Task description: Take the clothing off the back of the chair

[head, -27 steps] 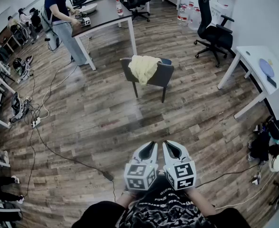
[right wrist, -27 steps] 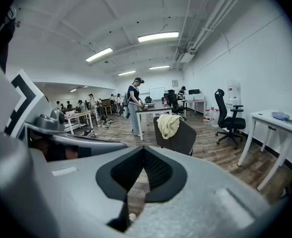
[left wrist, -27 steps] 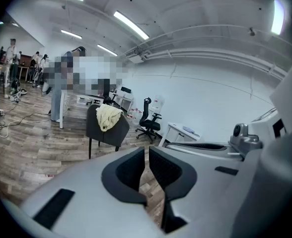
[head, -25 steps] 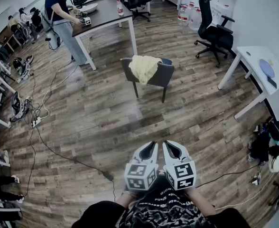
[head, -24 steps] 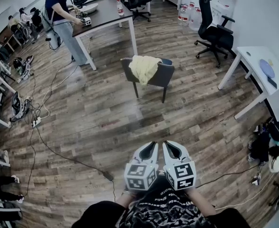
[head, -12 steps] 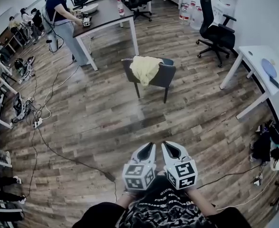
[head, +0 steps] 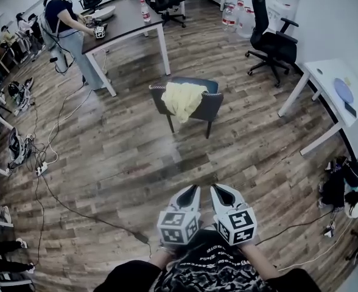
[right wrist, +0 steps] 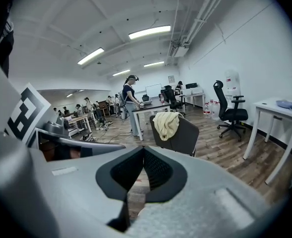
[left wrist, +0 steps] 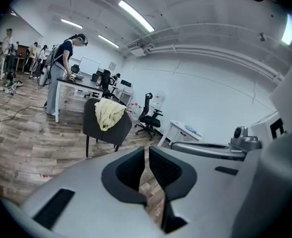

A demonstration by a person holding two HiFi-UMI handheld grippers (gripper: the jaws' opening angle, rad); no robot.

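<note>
A pale yellow garment (head: 184,98) hangs over the back of a dark chair (head: 207,106) standing in the middle of the wooden floor. It also shows in the left gripper view, the garment (left wrist: 109,113) on the chair (left wrist: 99,125), and in the right gripper view, the garment (right wrist: 167,123) on the chair (right wrist: 184,135). My left gripper (head: 193,188) and right gripper (head: 218,188) are side by side near my body, well short of the chair. Both are shut and hold nothing.
A person (head: 66,32) stands at a dark-topped table (head: 127,22) behind the chair. A black office chair (head: 269,36) and a white table (head: 331,93) are at the right. Cables (head: 57,184) trail over the floor at the left. Bags (head: 343,181) lie at the right wall.
Both grippers and the view have moved forward a little towards the chair; the chair now sits slightly lower and closer in the head view. The jaws stayed shut.
</note>
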